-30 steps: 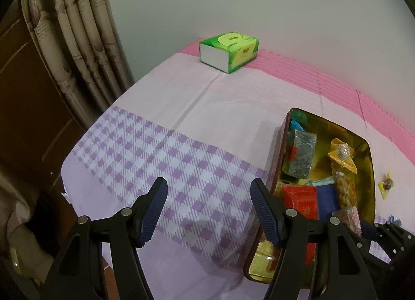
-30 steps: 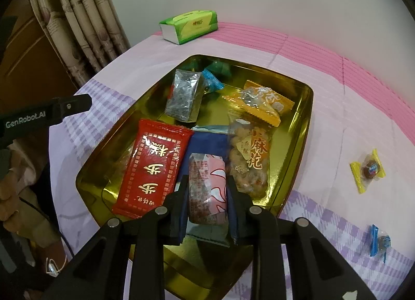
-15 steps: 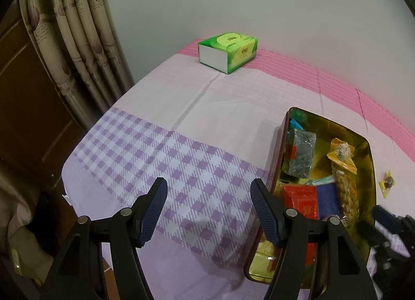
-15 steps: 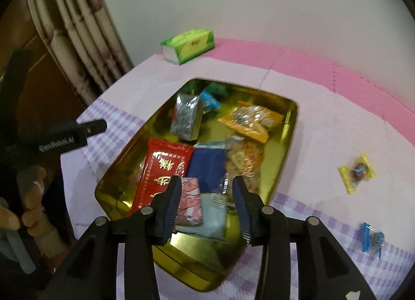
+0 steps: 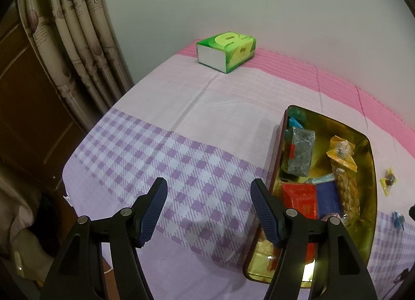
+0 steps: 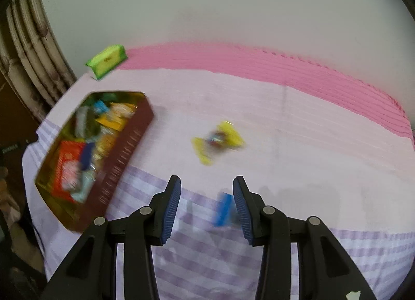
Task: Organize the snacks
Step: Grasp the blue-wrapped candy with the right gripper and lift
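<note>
At the far left a green tissue box (image 5: 226,50) sits at the back edge of the tabletop (image 5: 160,149), well away from the snacks and no part of the sorting. The left gripper (image 5: 208,209) hangs over bare checked cloth with its jaws wide and nothing between them, likely parked just beside the tray so as not to block it. The gold tray (image 5: 369,149) is the collecting place: a grey packet (image 5: 298,153), a red packet (image 5: 301,200) and a yellow packet (image 5: 342,153) lie inside it with others. Two snacks remain loose on the cloth to its right, a yellow-wrapped candy (image 6: 218,141) and a blue-wrapped candy (image 6: 223,209). The right gripper (image 6: 206,206) hovers over the blue one, its jaws narrowly apart and empty, the candy lying close by the right-hand jaw, probably the next pick for the tray.
</note>
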`<action>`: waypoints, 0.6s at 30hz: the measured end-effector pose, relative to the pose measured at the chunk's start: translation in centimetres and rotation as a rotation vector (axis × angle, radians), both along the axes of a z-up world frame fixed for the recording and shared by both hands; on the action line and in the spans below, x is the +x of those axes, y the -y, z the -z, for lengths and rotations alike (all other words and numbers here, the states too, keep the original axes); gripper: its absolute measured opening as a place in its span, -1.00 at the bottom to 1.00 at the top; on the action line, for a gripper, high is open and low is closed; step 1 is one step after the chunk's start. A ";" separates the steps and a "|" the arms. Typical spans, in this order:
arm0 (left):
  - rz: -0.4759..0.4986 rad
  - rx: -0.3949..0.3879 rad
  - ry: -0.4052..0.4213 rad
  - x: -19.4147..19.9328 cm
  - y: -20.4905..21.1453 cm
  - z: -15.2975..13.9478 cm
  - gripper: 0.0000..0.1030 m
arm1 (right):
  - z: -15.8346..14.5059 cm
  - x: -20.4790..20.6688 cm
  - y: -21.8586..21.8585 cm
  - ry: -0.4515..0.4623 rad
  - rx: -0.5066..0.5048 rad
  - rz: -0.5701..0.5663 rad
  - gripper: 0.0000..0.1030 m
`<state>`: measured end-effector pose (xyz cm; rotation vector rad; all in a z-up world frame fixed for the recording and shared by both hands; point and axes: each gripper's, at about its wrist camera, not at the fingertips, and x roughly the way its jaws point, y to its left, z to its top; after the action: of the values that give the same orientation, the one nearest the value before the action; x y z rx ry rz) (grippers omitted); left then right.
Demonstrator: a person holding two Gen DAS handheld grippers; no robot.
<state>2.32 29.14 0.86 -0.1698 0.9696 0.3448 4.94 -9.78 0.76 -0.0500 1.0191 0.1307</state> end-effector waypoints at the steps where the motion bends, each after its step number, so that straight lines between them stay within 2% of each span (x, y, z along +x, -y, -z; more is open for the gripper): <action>1: 0.002 0.000 0.000 0.0 0.0 0.0 0.31 | 0.0 0.0 0.6 -0.013 0.001 -0.020 -0.22; 5: 0.013 0.012 -0.001 -0.1 0.4 0.0 0.31 | 0.9 0.7 2.6 -0.108 -0.016 -0.147 -0.17; 11: 0.031 0.034 0.001 -0.1 1.2 0.0 0.32 | 2.5 1.6 1.8 -0.219 -0.036 -0.346 -0.16; 15: 0.046 0.015 -0.005 0.0 1.4 0.4 0.32 | 3.2 2.5 1.1 -0.271 -0.041 -0.435 -0.15; 18: 0.055 0.018 -0.004 0.0 1.7 0.3 0.32 | 3.7 2.8 1.2 -0.295 -0.038 -0.454 -0.15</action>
<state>2.31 27.41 0.55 -0.1257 0.9726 0.3033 7.74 -11.03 -2.89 -0.3047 1.2924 0.5448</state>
